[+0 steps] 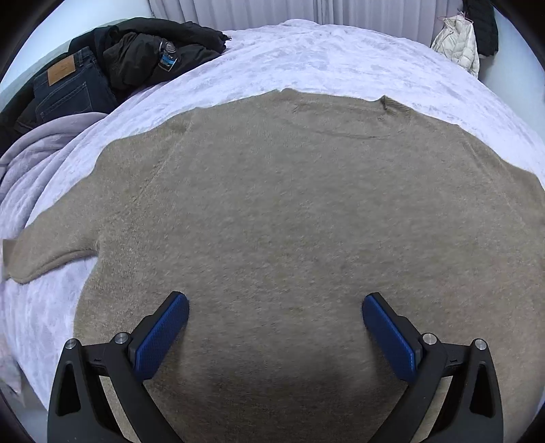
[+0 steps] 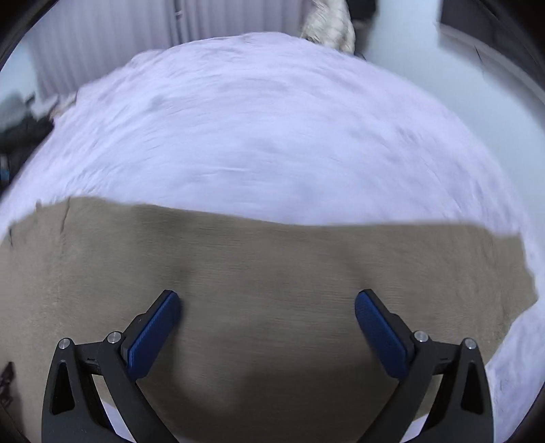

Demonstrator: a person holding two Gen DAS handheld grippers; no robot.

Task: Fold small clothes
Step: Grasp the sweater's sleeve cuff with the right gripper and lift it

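A beige knit sweater (image 1: 272, 204) lies spread flat on a lilac bed cover (image 1: 306, 58), neck at the far side, one sleeve (image 1: 47, 248) stretched out to the left. My left gripper (image 1: 275, 303) is open and empty, just above the sweater's body. In the right wrist view the sweater's other sleeve (image 2: 272, 272) runs across the frame, its cuff end at the right. My right gripper (image 2: 267, 300) is open and empty, just above that sleeve. The right wrist view is blurred.
Dark jeans (image 1: 68, 88) and a black jacket (image 1: 153, 47) are piled at the bed's far left. A rumpled lilac blanket (image 1: 37, 150) lies beside them. A white puffer jacket (image 1: 456, 41) hangs at the far right by the curtains (image 1: 272, 10).
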